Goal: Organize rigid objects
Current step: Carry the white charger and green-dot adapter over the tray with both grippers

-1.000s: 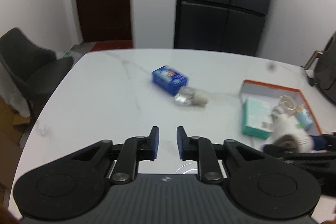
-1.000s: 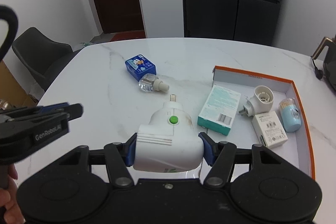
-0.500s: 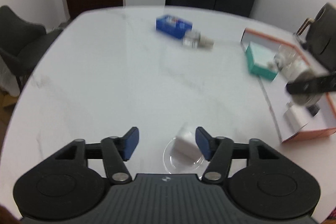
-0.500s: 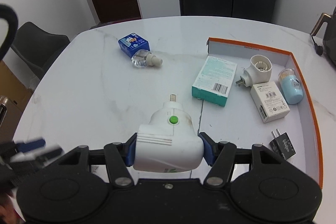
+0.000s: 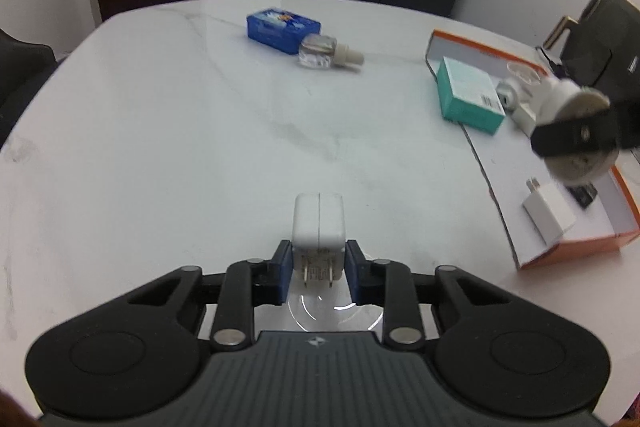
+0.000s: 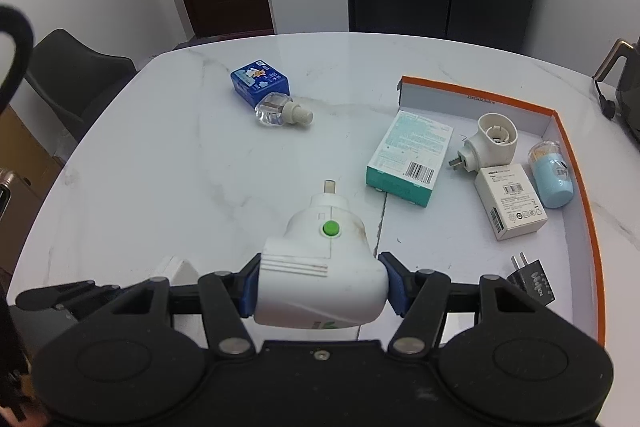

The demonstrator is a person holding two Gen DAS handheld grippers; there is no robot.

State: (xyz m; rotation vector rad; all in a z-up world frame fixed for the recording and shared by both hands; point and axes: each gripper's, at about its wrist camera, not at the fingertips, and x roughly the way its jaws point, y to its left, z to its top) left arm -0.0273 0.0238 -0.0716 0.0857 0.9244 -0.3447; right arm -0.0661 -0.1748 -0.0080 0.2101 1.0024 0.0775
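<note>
My left gripper is closing on a white charger, and its blue pads press both sides; the prongs point back at the camera. A clear round disc lies under it on the table. My right gripper is shut on a white plug-in device with a green button, held above the table beside the orange-rimmed box. In the right wrist view the left gripper and the charger show at the lower left.
The box holds a teal carton, a white plug-in holder, a small white carton, a light blue container and a black plug. A blue box and a clear bottle lie far left. A dark chair stands off the table.
My left gripper came down toward the table, opened around the white charger and shut on it. The right gripper kept its hold on the plug-in device and barely moved.
</note>
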